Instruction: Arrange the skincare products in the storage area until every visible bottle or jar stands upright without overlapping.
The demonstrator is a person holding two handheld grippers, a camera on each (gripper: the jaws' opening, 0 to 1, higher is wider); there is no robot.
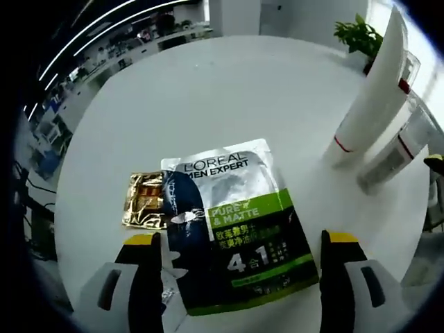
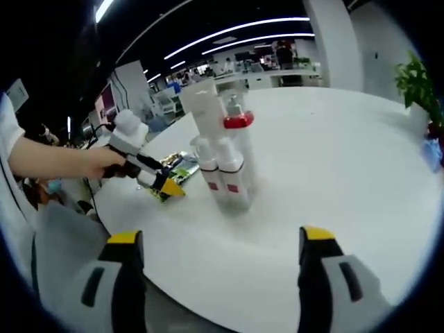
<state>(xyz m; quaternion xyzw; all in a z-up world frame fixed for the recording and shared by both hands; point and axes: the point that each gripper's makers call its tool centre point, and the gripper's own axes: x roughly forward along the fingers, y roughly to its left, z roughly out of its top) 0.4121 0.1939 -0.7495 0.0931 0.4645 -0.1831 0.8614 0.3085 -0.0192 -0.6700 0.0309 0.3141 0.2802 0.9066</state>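
Bottles (image 2: 225, 163) stand upright together on the bench (image 2: 333, 166), while sachets (image 1: 236, 229) lie flat between wide left tongs (image 1: 239, 277); right tongs (image 2: 215, 277) wide, empty.

From my left gripper view, the flat green-and-black L'Oréal sachet (image 1: 232, 229) loses its lower corners behind my jaws; the clear capped bottle (image 1: 397, 149) at three o'clock blurs out.

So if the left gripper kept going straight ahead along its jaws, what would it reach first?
The left gripper is open with the L'Oreal Men Expert sachet lying flat on the white table between its jaws, so it would probably meet that first. The gold sachet sits just off to the side.
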